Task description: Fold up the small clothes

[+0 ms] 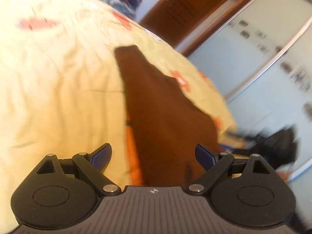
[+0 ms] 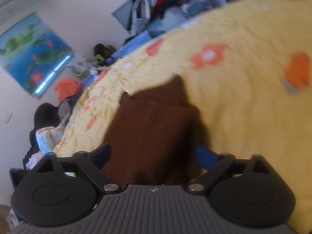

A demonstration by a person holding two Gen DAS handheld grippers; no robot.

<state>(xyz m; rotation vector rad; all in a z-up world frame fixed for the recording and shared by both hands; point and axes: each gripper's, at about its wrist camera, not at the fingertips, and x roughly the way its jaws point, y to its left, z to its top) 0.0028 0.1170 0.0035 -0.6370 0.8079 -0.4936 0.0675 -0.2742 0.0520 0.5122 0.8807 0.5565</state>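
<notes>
Brown garment [image 1: 156,105] between spread, untouching fingers [image 1: 101,157].

L tool [image 1: 154,156] w/ jaws wide apart, nothing pinched, tilted down toward 12. R tool [image 2: 154,156] same: jaws spread, empty, angled down.

yellow bedspread [image 1: 58,78], wardrobe [image 1: 253,58], poster [image 2: 33,52]

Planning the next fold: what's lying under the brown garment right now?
The brown garment lies on the yellow bedspread. An orange strip shows along one edge in the left wrist view. Whatever else lies beneath is covered.
</notes>
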